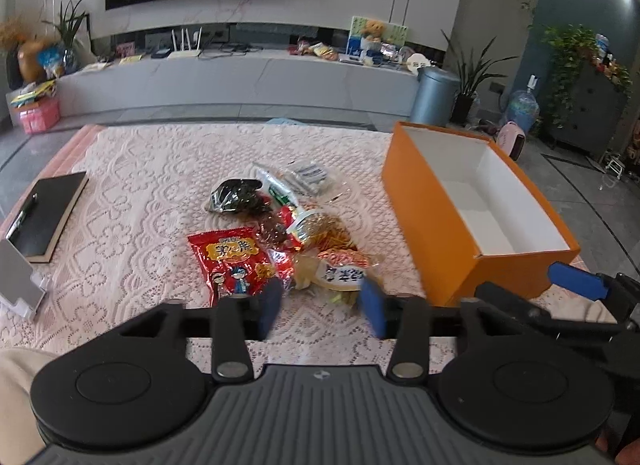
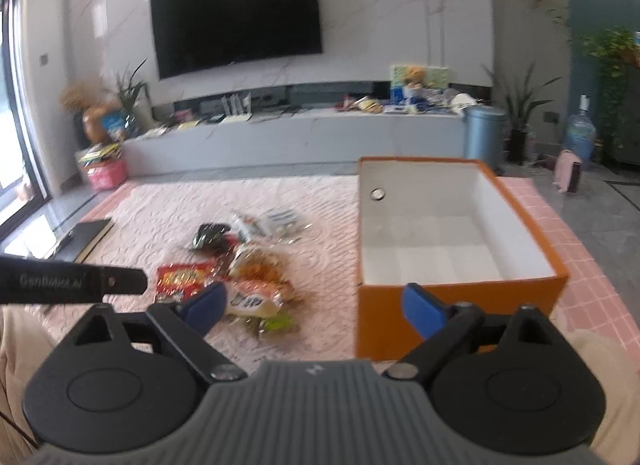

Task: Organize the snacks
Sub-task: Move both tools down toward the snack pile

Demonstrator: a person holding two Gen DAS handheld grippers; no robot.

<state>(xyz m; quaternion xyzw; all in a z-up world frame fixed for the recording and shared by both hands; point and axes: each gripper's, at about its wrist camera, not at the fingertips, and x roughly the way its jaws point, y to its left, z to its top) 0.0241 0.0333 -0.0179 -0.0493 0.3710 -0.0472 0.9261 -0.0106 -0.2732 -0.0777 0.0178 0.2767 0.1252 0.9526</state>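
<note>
A heap of snack packets lies mid-table on the lace cloth: a red packet [image 1: 232, 261] [image 2: 180, 279], a black one [image 1: 236, 195] [image 2: 210, 235], a gold noodle packet [image 1: 320, 229] [image 2: 256, 263], a white-labelled one [image 1: 344, 273] [image 2: 252, 301] and a clear one [image 1: 308, 177] [image 2: 280, 221]. My left gripper [image 1: 322, 307] is open just short of the heap's near edge, nothing between its blue pads. My right gripper [image 2: 316, 307] is open between the heap and the empty orange box [image 1: 432, 225] [image 2: 384, 325], which stands to the right.
A black notebook [image 1: 48, 213] [image 2: 88, 235] with a pen lies at the table's left, a grey phone stand [image 1: 20, 285] nearer me. Beyond the table are a TV cabinet [image 1: 240, 81] and a blue bin [image 1: 434, 97]. The cloth [image 1: 140, 185] left of the heap is bare.
</note>
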